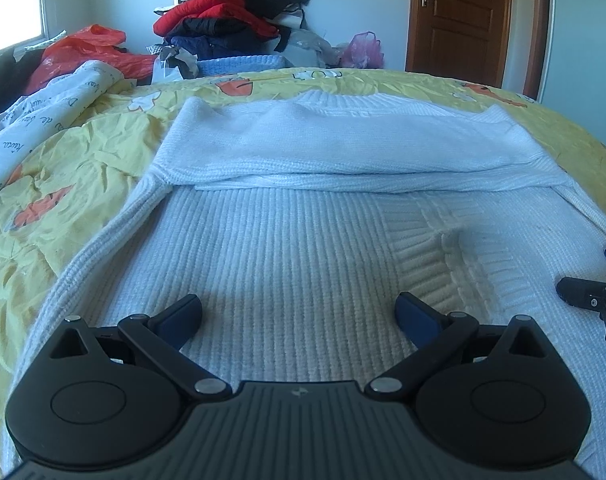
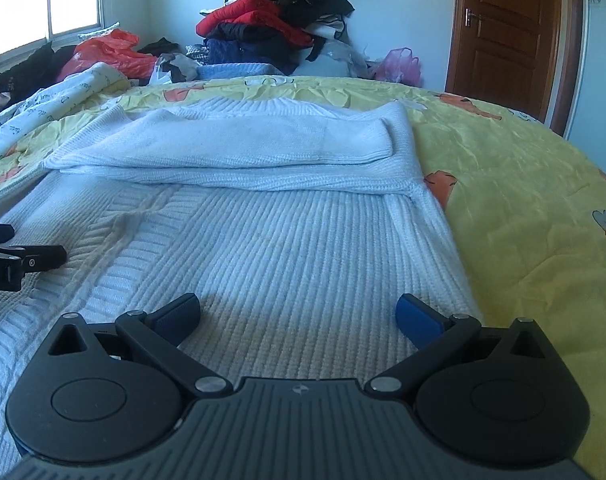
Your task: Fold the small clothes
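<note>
A white ribbed knit sweater (image 1: 287,240) (image 2: 287,236) lies flat on the yellow bedspread, body toward me. Its sleeves (image 1: 343,144) (image 2: 243,140) are folded across the upper part, near the collar (image 1: 343,100). My left gripper (image 1: 299,312) hovers low over the sweater's near left part, open, nothing between its blue-padded fingers (image 1: 183,314). My right gripper (image 2: 299,312) hovers over the near right part, open and empty too. Each gripper shows at the edge of the other's view: the right gripper (image 1: 591,300), the left gripper (image 2: 19,260).
The yellow cartoon-print bedspread (image 2: 523,200) (image 1: 43,200) spreads on both sides of the sweater. A white printed quilt (image 1: 43,112) lies bunched at far left. Behind the bed, a pile of red and black clothes (image 1: 231,12), an orange bag (image 1: 87,48), a pink bag (image 1: 363,50), a wooden door (image 1: 459,12).
</note>
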{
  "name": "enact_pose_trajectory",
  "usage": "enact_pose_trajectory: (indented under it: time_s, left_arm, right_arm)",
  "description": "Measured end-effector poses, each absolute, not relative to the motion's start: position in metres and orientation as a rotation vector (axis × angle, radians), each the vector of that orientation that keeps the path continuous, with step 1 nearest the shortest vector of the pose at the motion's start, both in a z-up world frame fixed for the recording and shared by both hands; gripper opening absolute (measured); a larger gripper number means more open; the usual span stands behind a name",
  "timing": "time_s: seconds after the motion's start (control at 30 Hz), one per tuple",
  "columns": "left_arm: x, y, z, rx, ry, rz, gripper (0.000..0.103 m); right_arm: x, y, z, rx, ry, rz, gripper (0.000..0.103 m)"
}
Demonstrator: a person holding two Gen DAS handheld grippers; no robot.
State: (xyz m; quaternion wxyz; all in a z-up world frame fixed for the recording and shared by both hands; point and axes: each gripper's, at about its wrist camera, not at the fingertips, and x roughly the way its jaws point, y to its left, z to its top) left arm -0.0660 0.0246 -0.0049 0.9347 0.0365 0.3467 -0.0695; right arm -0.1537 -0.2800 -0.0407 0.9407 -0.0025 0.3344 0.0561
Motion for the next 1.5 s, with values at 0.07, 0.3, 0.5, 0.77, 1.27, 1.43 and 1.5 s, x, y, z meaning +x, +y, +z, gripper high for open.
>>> enact_pose_trajectory:
  time_s: [0.07,0.3,0.5,0.77,1.27,1.43,1.5]
  left_arm:
    - [-0.066,0.024,-0.005,0.073,0.71,-0.144,0.103]
    - [-0.065,0.023,-0.005,0.067,0.712,-0.15,0.103]
    - [-0.064,0.025,-0.005,0.063,0.712,-0.157,0.103]
    - [-0.064,0.025,-0.005,0.064,0.713,-0.156,0.103]
    - [-0.124,0.028,-0.008,0.074,0.689,-0.109,0.103]
    - [-0.12,0.028,-0.008,0.073,0.695,-0.113,0.103]
    - [-0.12,0.028,-0.008,0.072,0.694,-0.113,0.103]
  right_arm:
    - [-0.154,-0.28,-0.041,-0.005,0.683,0.115,0.102]
    - [-0.156,-0.28,-0.04,-0.009,0.686,0.107,0.101]
    - [-0.183,-0.283,-0.04,0.003,0.679,0.122,0.101]
    - [-0.176,-0.279,-0.041,-0.013,0.686,0.12,0.102]
    - [-0.177,-0.277,-0.041,-0.011,0.685,0.122,0.102]
    - [-0.177,-0.277,-0.041,-0.01,0.686,0.123,0.102]
    - [-0.177,-0.276,-0.041,-0.01,0.685,0.123,0.102]
